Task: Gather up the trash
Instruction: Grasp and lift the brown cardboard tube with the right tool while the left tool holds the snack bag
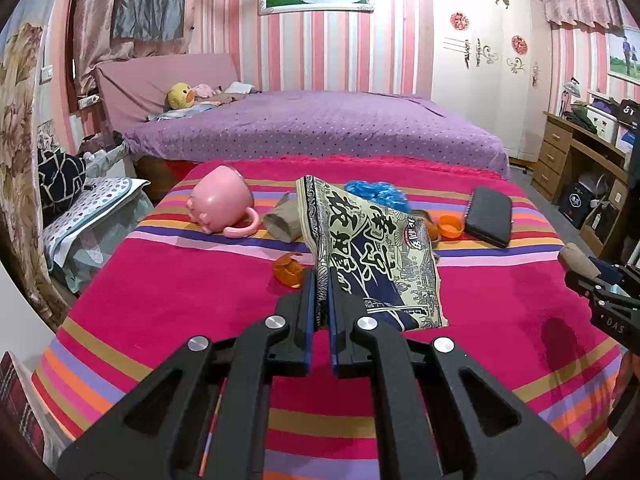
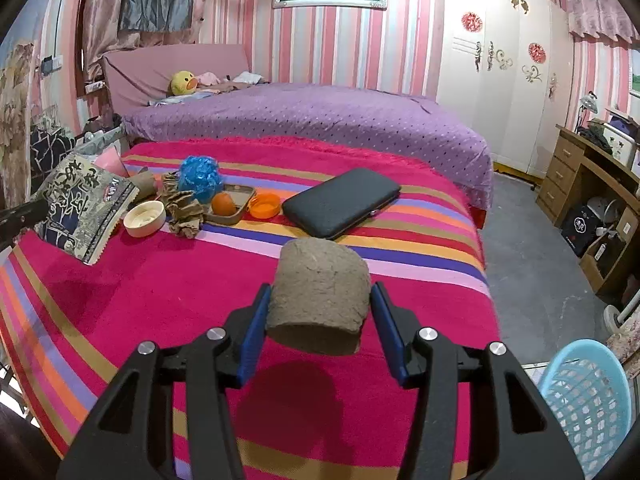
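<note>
The left tongs [image 1: 320,300] are closed tight on the lower edge of a printed snack bag [image 1: 372,248], which stands up above the striped blanket [image 1: 160,280]. The right tongs [image 2: 318,308] grip a brown cardboard roll [image 2: 320,296] between the blue pads, lifted over the blanket. A light blue basket [image 2: 588,404] is on the floor at the right. A pink mug [image 1: 222,204] lies tipped beside the bag.

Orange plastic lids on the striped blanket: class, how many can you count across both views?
2. One orange lid lies tilted just left of the held snack bag; the other orange lid sits open side up beside the black case. More may be hidden behind the bag.
</note>
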